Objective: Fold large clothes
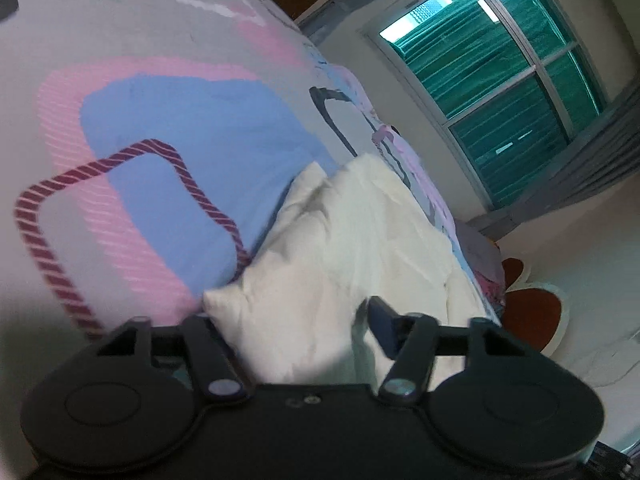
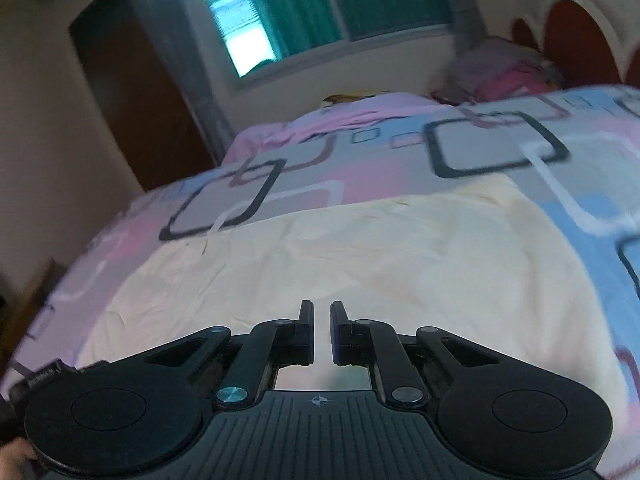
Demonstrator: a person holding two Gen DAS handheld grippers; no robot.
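A large cream garment lies spread flat on the patterned bedspread. In the left wrist view the same cream cloth is bunched and lifted. My left gripper has its jaws wide apart; cloth fills the gap and covers the left finger, and the right fingertip shows against it. My right gripper hovers low over the near part of the garment. Its jaws are almost closed with a narrow gap and nothing between them.
The bedspread has pink, blue and grey shapes. A window with green shutters and grey curtains is beyond the bed. Pink bedding is piled at the headboard. A dark doorway stands at left.
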